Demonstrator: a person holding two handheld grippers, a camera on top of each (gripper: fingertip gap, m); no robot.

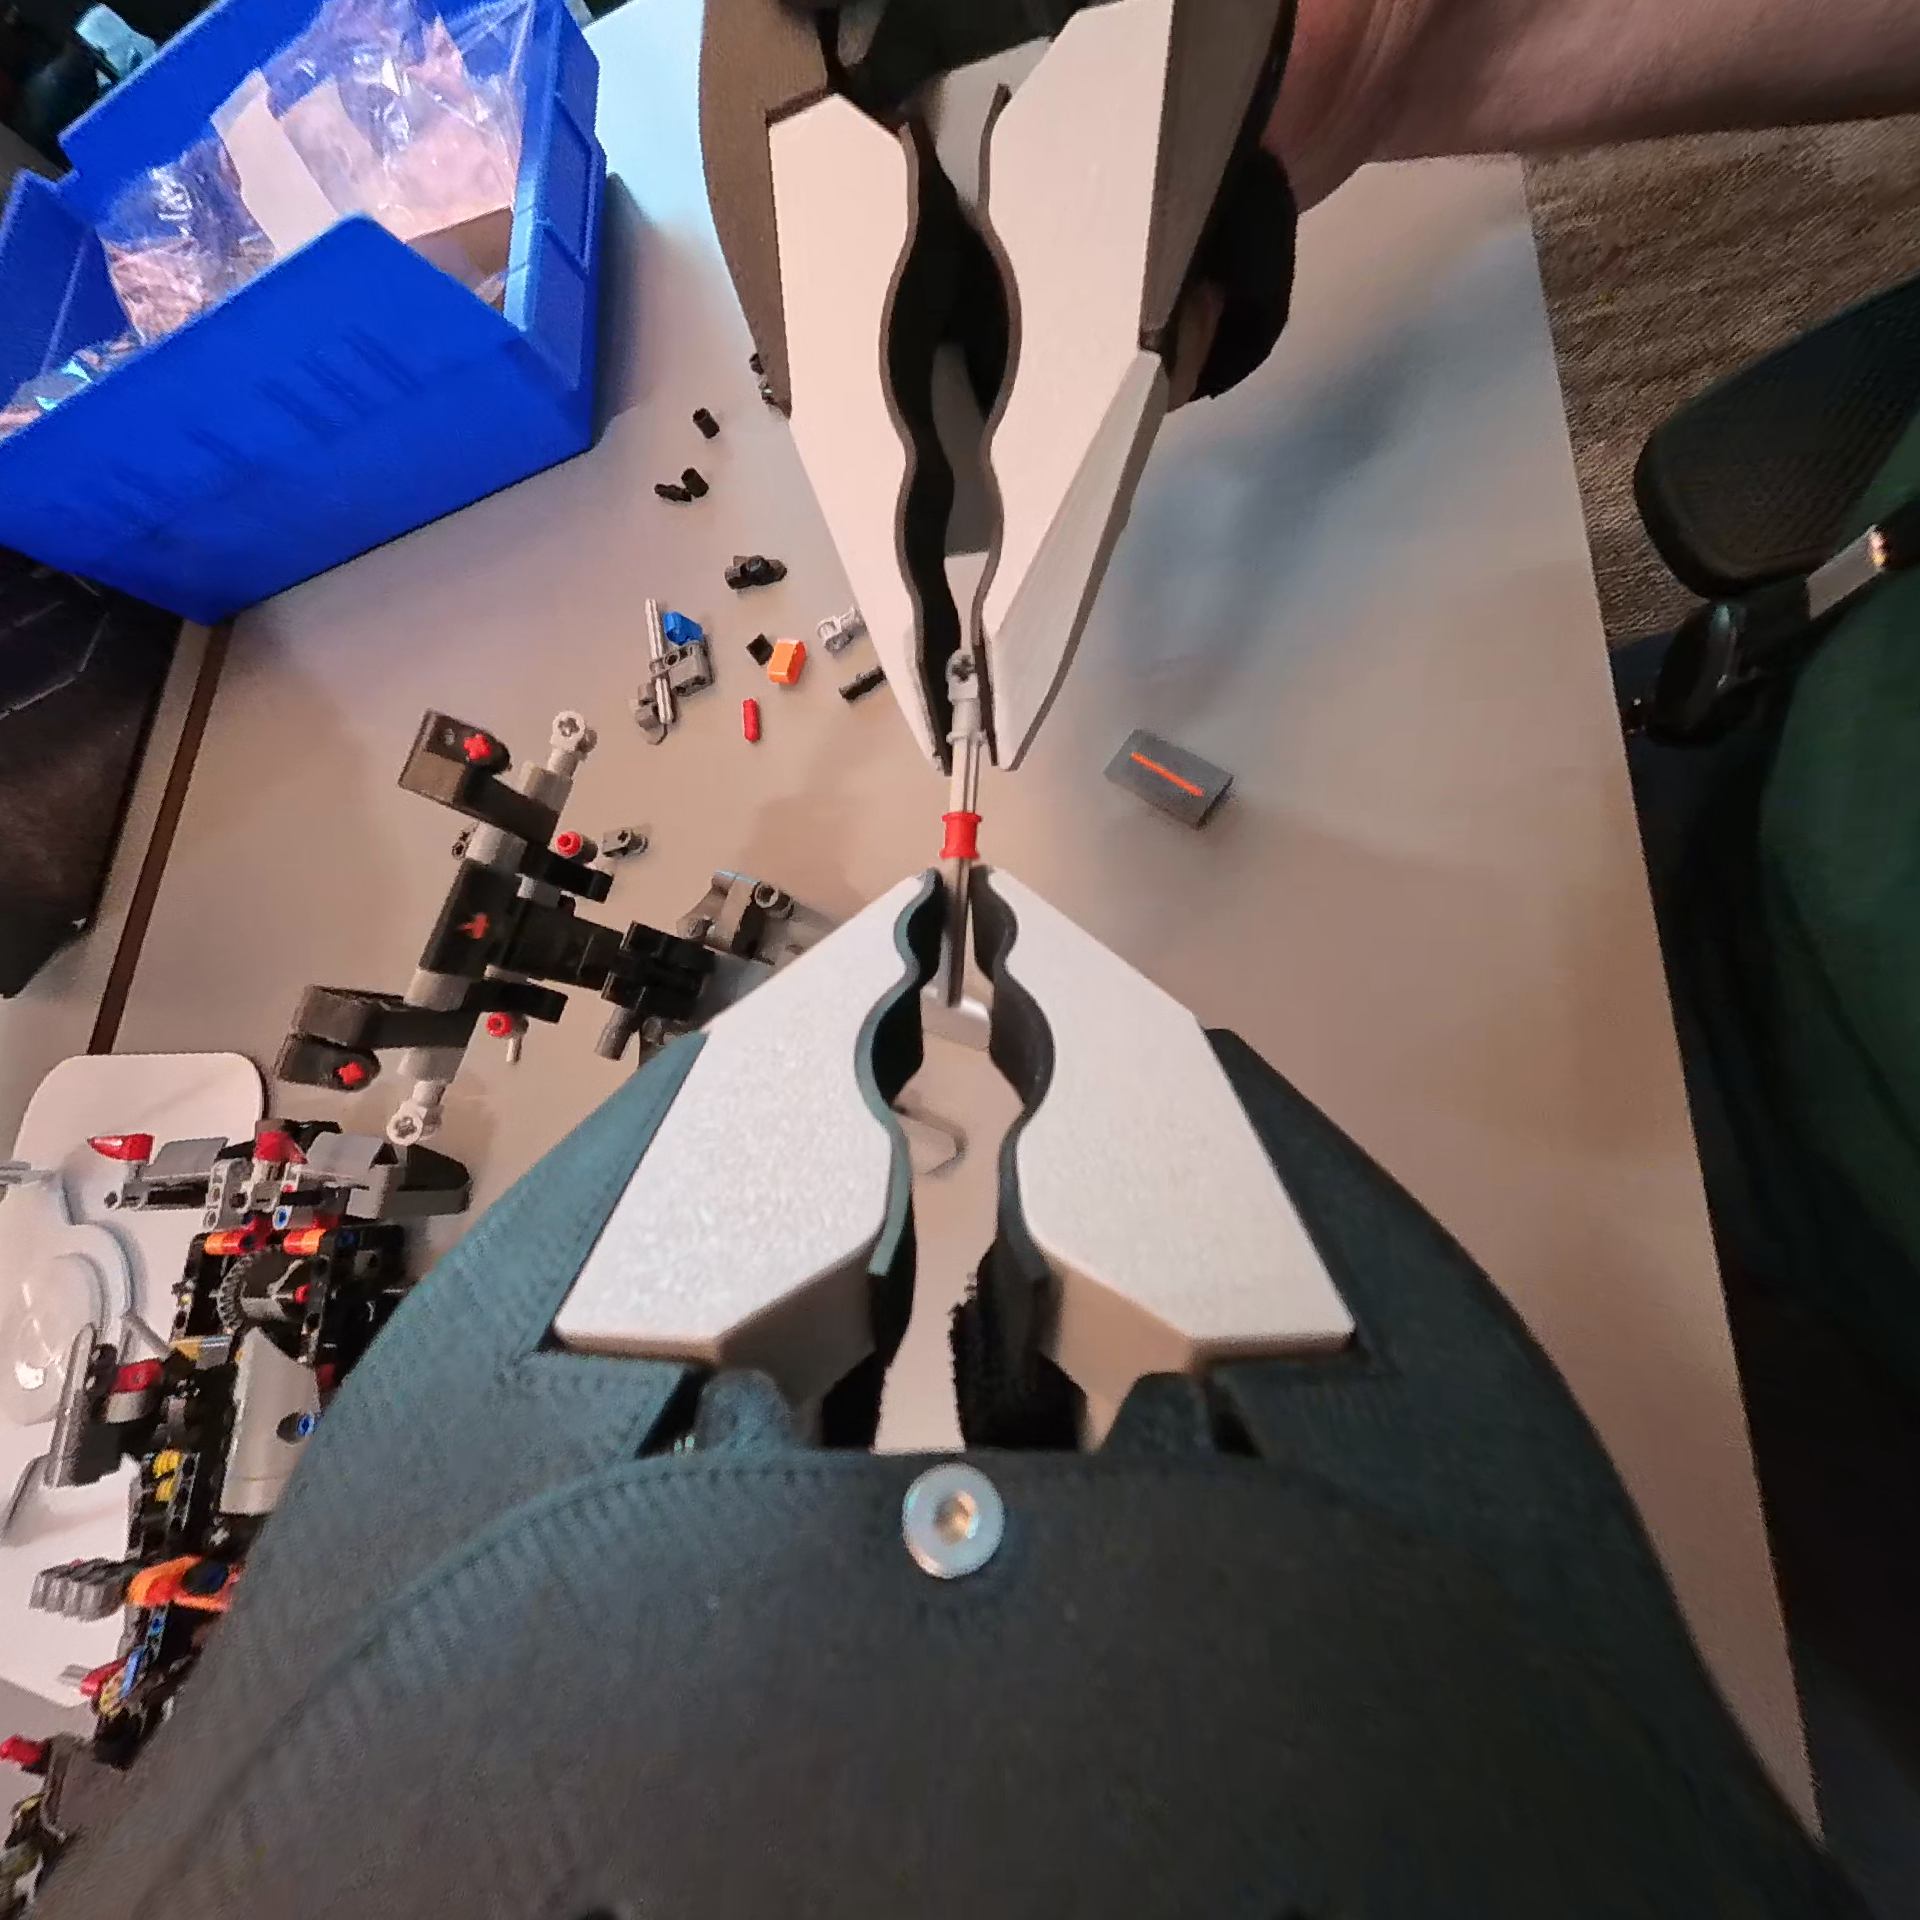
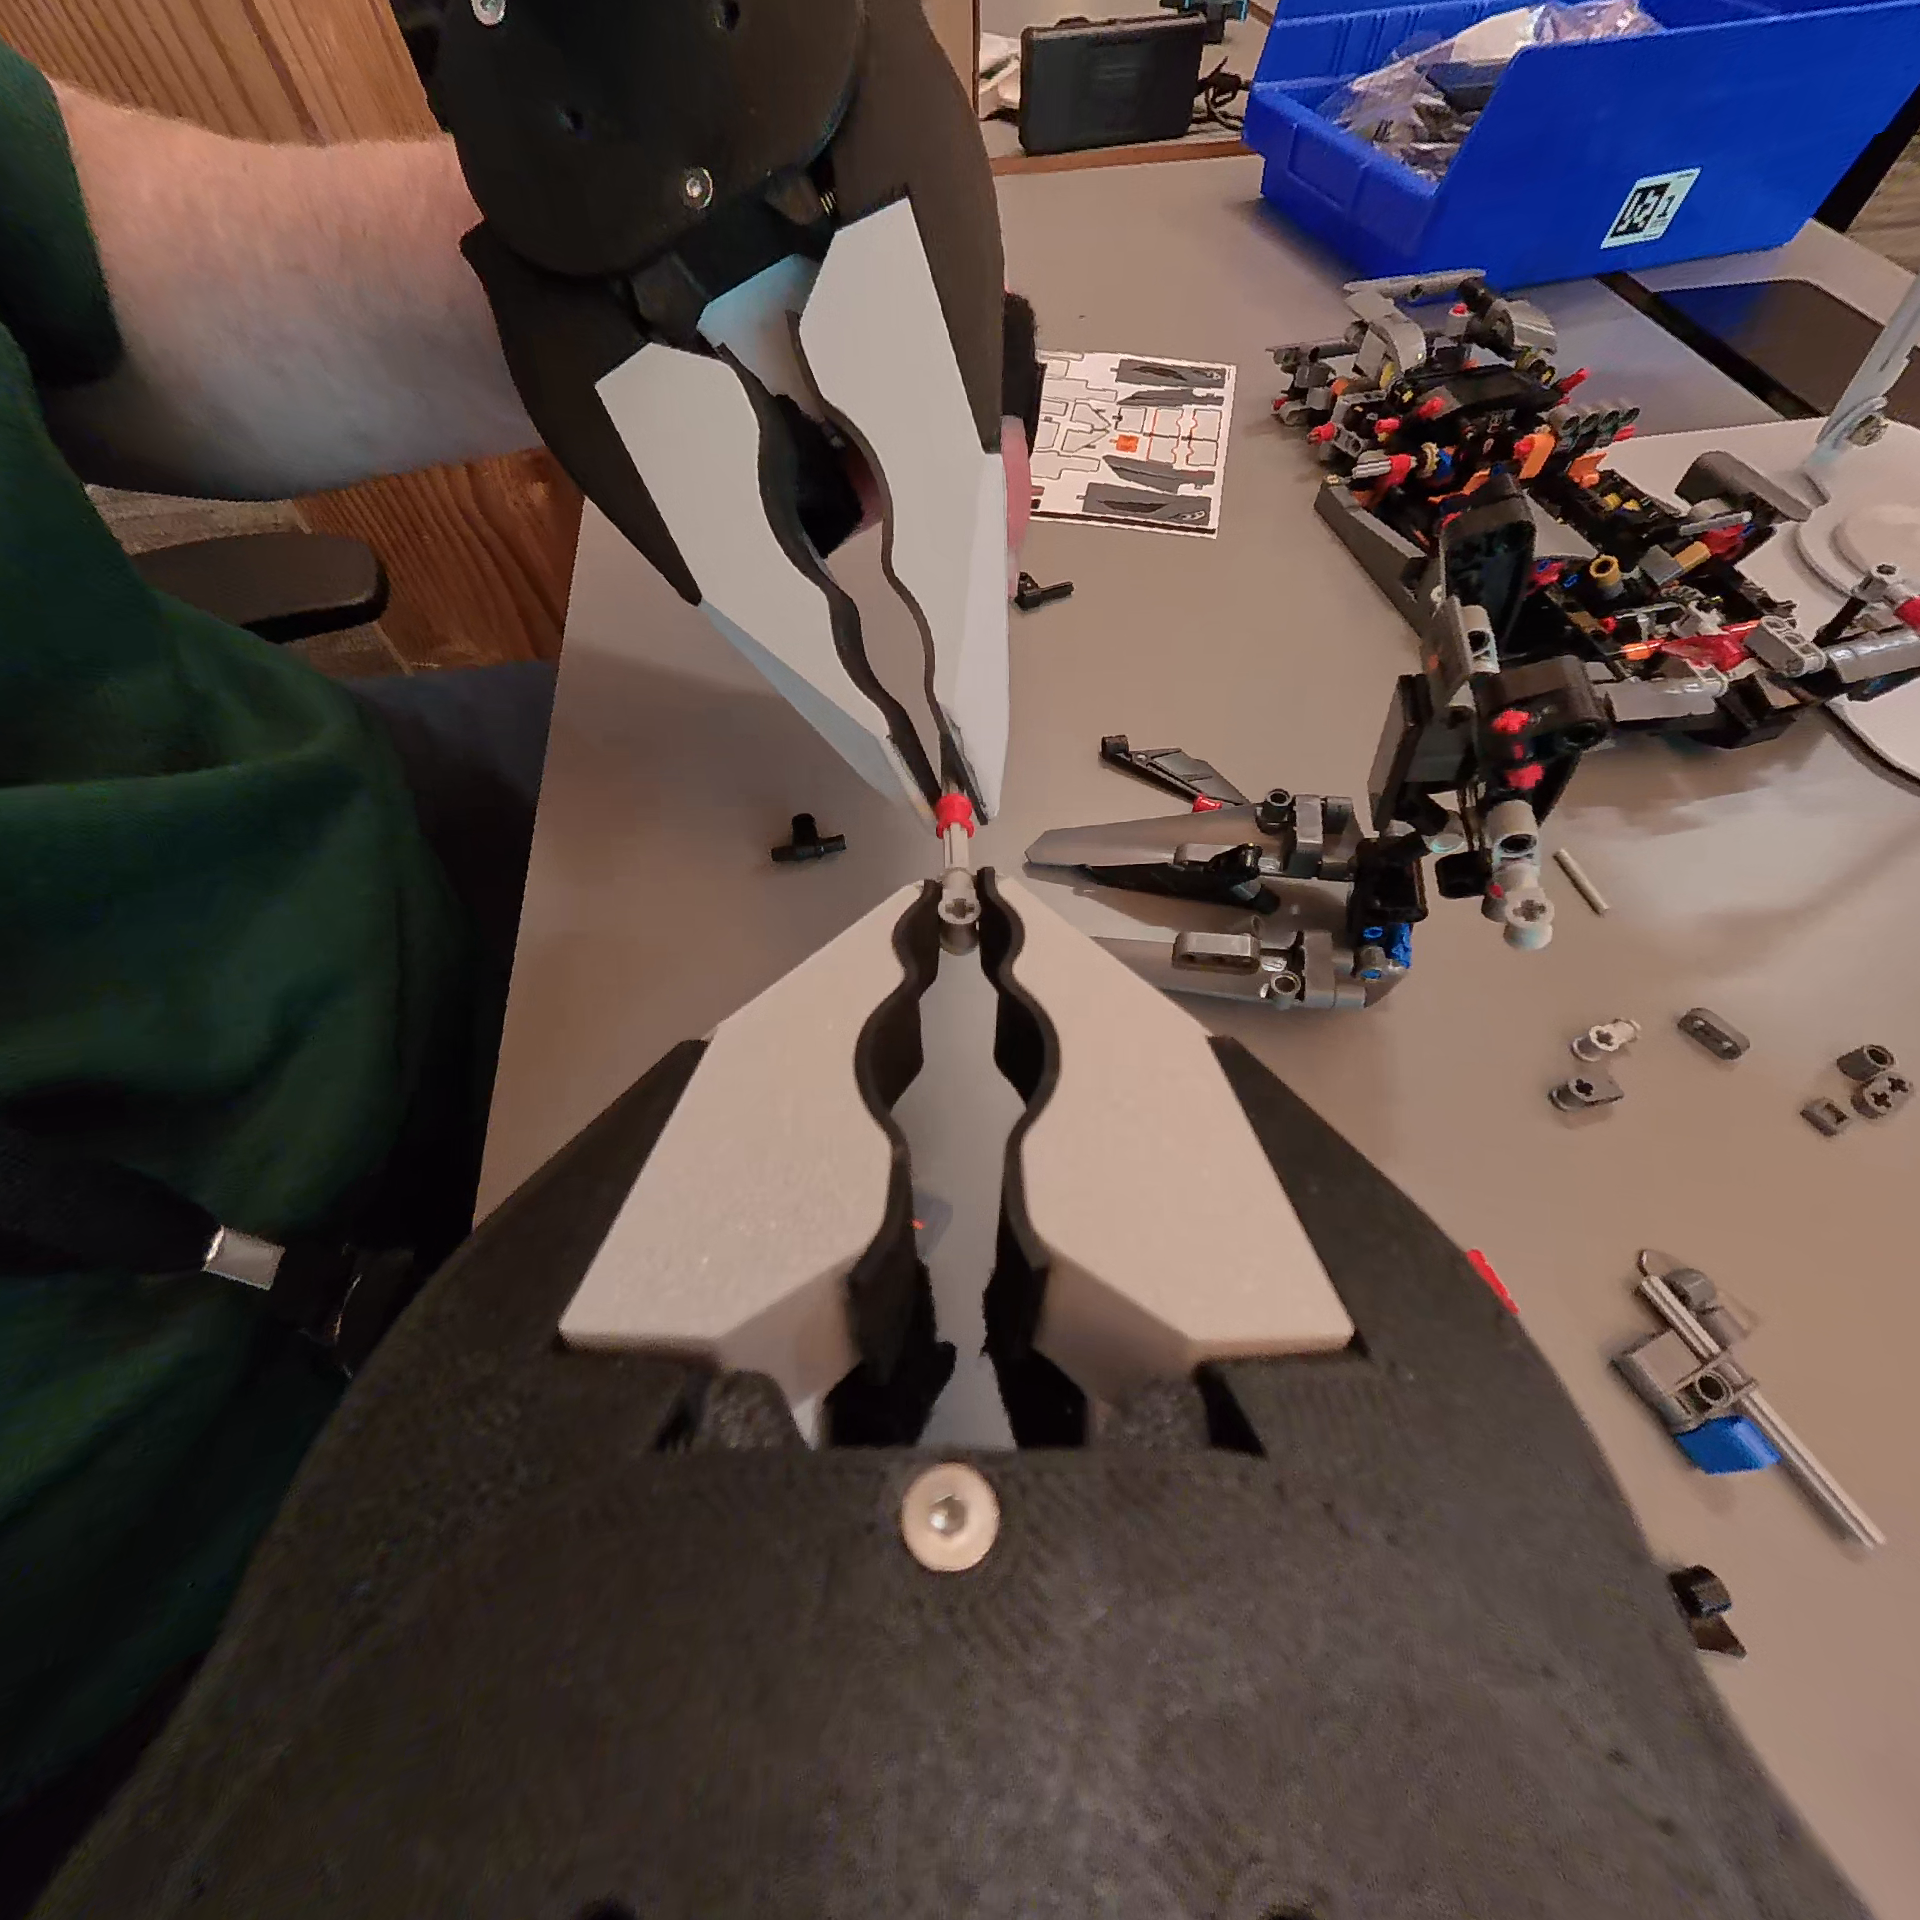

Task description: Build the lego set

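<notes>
A thin grey axle (image 1: 964,790) with a red bush (image 1: 958,832) on it is held in the air between my two grippers, tip to tip, above the grey table (image 1: 1351,935). My left gripper (image 1: 957,885) is shut on one end of the axle, just below the bush. My right gripper (image 2: 959,891) is shut on the grey connector (image 2: 958,906) at the axle's other end. In the right wrist view the left gripper (image 2: 951,795) comes down from above, with the red bush (image 2: 952,814) right at its tips. In the left wrist view the right gripper (image 1: 966,750) comes from above.
A blue bin (image 1: 291,416) holding plastic bags stands at the far left. A black and grey sub-assembly (image 1: 499,935), the larger car build (image 2: 1538,499), a sticker sheet (image 2: 1138,442), a dark tile with an orange stripe (image 1: 1174,790) and loose small parts (image 1: 727,644) lie on the table. The tips of both grippers are at nearly the same place.
</notes>
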